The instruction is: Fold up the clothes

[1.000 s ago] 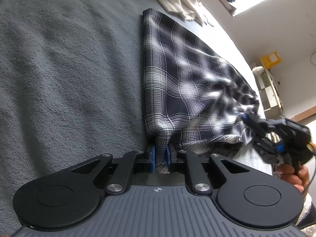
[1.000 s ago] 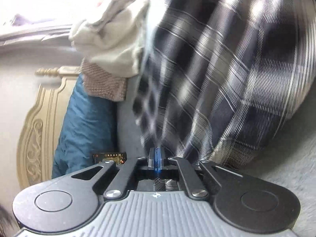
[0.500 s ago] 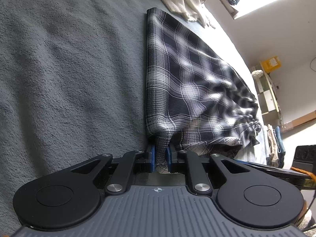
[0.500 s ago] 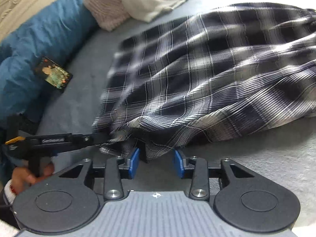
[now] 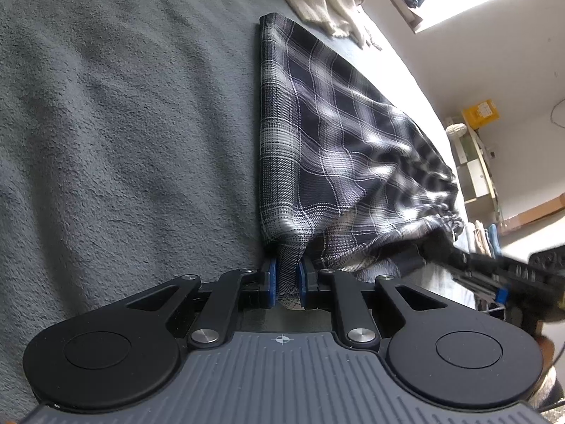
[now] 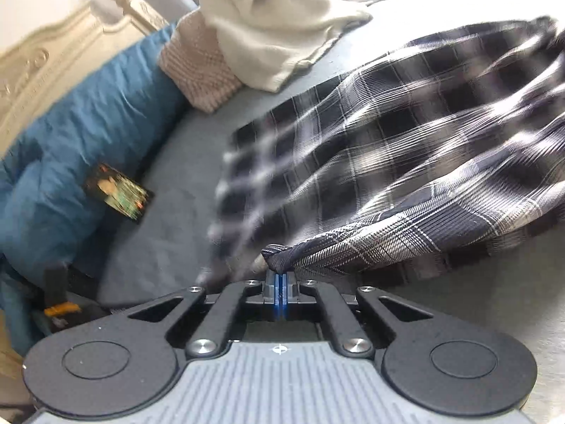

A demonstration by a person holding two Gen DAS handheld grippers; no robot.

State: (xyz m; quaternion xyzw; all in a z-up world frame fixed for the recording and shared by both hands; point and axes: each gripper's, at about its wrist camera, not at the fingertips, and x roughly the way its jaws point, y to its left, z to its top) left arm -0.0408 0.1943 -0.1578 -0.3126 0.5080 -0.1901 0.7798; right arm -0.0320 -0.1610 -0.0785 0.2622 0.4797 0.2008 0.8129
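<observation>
Left gripper (image 5: 286,281) clamped plaid garment (image 5: 339,148) corner; right gripper (image 6: 281,284) pinched adjacent edge; cloth's long axis ran ahead of both.

We see a plaid garment (image 5: 328,134) in dark navy and black, crossed by white and grey lines, on a grey fleece bed cover (image 5: 123,123). Our hand-held grippers are black with blue fingertip pads (image 5: 272,279). Beyond lie a cream cloth (image 6: 275,24), a pinkish-beige knit (image 6: 201,67) and a teal-blue quilt (image 6: 81,116).
</observation>
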